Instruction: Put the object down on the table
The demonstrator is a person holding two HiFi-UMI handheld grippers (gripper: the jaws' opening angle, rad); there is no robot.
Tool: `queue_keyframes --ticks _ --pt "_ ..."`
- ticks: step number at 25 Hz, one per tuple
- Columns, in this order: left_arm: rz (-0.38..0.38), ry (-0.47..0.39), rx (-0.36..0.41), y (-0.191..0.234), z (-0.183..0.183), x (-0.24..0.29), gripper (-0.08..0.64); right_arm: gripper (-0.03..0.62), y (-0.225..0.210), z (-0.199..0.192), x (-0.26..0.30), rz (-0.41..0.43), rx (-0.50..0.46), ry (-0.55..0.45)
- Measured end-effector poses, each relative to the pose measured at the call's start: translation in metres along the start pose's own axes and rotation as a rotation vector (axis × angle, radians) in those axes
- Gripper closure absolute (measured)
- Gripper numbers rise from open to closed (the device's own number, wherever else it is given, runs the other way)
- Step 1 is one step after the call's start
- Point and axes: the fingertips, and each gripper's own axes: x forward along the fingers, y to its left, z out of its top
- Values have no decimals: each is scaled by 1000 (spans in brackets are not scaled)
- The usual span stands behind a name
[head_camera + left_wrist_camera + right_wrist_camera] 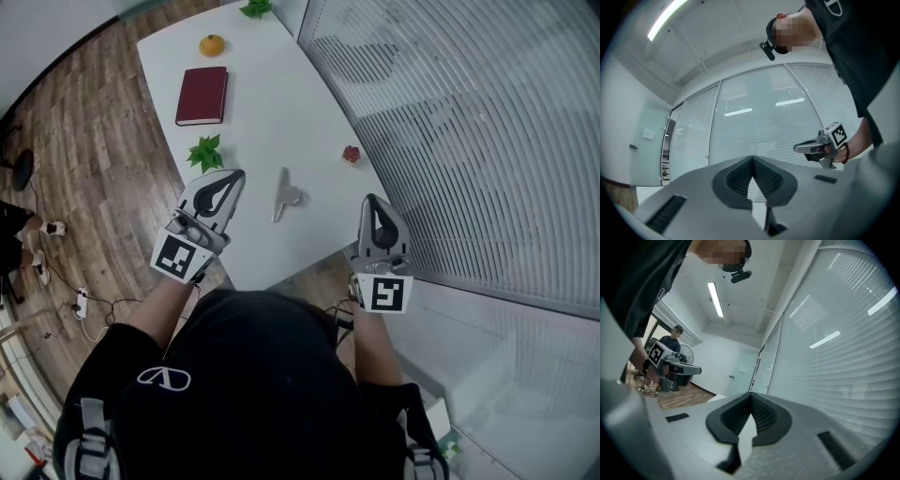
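A grey metal object [285, 195], long and thin with a wider end, lies flat on the white table [272, 112] near its front edge. Neither gripper touches it. My left gripper [234, 175] is to its left, over the table's edge, its jaws closed together with nothing between them [752, 159]. My right gripper [370, 201] is to the object's right, beside the table's corner, also shut and empty [751, 394]. Both point upward toward the glass wall. Each gripper view shows the other gripper: the right [820, 147] and the left [675, 365].
On the table's far part lie a dark red book [202, 95], an orange [212, 44], a green leaf sprig [206, 152] and a small red thing [352, 154]. A glass wall with blinds [450, 122] runs along the right. Cables [89, 309] lie on the wood floor.
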Motion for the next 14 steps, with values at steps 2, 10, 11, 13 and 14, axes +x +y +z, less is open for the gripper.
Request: queue_keyframes --ticks 2,10,11,13,14 --pt "2 -2 1 0 -1 0 555 589 -1 0 1 0 4 -9" --pt "-2 -4 4 1 0 0 555 589 1 0 1 6 9 -16" --pt "-2 -4 5 1 0 1 555 589 0 0 1 6 10 -14" --pt "-1 -2 7 1 -1 2 555 589 -2 -2 0 6 11 -8" --pt "0 -2 8 2 -2 2 555 589 -3 -3 0 6 12 -5"
